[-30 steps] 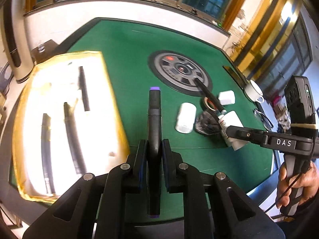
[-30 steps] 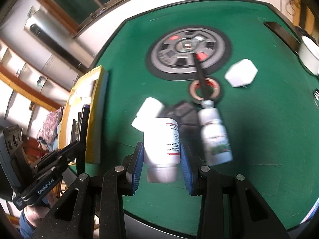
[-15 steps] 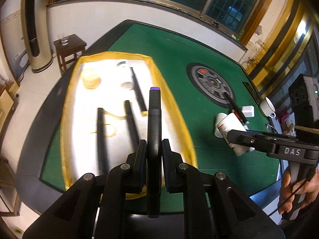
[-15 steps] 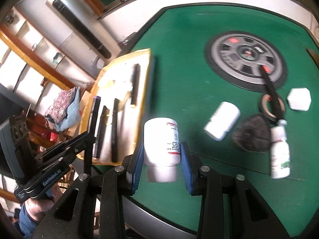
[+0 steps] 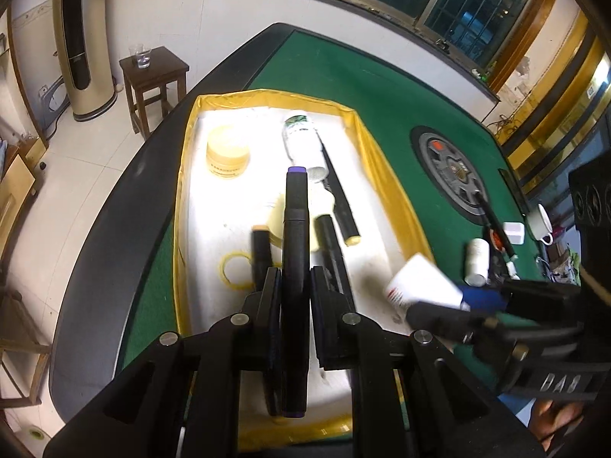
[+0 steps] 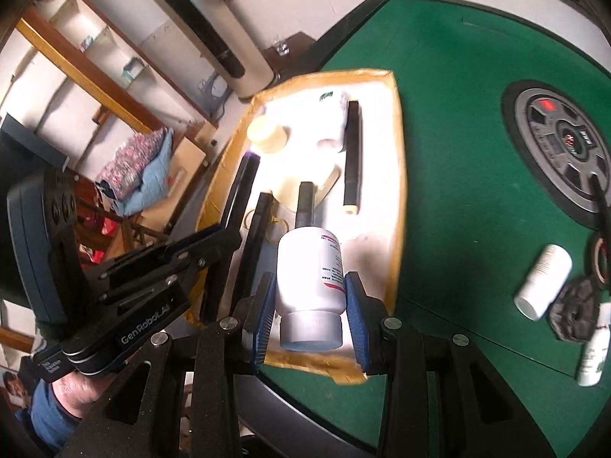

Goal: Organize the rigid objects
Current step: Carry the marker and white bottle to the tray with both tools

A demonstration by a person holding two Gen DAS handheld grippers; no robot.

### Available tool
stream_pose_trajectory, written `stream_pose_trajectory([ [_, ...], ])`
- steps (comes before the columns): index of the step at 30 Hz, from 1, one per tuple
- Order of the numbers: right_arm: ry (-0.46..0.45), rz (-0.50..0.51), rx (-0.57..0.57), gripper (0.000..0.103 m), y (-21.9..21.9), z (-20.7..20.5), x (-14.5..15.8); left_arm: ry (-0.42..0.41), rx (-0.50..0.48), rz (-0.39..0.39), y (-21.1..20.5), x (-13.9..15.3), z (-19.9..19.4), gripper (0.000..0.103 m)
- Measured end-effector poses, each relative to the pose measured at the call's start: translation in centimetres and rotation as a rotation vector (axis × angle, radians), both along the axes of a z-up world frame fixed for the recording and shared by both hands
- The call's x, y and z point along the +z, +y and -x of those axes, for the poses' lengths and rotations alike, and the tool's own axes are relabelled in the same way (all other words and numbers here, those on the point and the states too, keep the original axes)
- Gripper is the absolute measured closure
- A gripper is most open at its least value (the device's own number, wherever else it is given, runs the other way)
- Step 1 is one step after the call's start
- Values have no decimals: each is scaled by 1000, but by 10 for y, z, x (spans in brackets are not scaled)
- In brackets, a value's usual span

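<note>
My left gripper (image 5: 294, 286) is shut on a black marker with purple ends (image 5: 296, 229), held above the yellow-rimmed white tray (image 5: 183, 198). My right gripper (image 6: 310, 297) is shut on a white pill bottle (image 6: 309, 267) and holds it over the tray's near end (image 6: 397, 175). The bottle also shows in the left wrist view (image 5: 420, 282). In the tray lie several black markers (image 5: 340, 198), a white bottle (image 5: 303, 145), a cream jar (image 5: 227, 152) and a roll of tape (image 5: 278, 221). The left gripper (image 6: 214, 244) with its marker shows left of the bottle.
On the green felt table (image 6: 458, 95) lie a white bottle (image 6: 542, 282), a small bottle (image 6: 594, 351), a dark crumpled thing (image 6: 576, 305), a tape ring (image 6: 599, 259) and a black marker across the round centre panel (image 6: 561, 145). A stool with a glass (image 5: 152, 72) stands beyond the table.
Both grippers have swung left from the loose objects to above the tray, each keeping its hold. The right gripper with its bottle now hangs over the tray's near end.
</note>
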State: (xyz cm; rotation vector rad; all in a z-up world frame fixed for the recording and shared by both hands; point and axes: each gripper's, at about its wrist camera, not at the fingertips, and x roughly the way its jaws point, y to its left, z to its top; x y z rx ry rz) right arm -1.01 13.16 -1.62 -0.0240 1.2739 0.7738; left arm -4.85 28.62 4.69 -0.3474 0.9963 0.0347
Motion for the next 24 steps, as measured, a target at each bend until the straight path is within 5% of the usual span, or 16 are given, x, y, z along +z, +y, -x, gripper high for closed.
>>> stream_pose_trajectory([
  [14,-61,101,23,71,26,-13,-13,41,13,13,18,-19,-27,90],
  [24,-26,106,60,70,28,-11,-18,53,33,11,24,-19,-29,90],
])
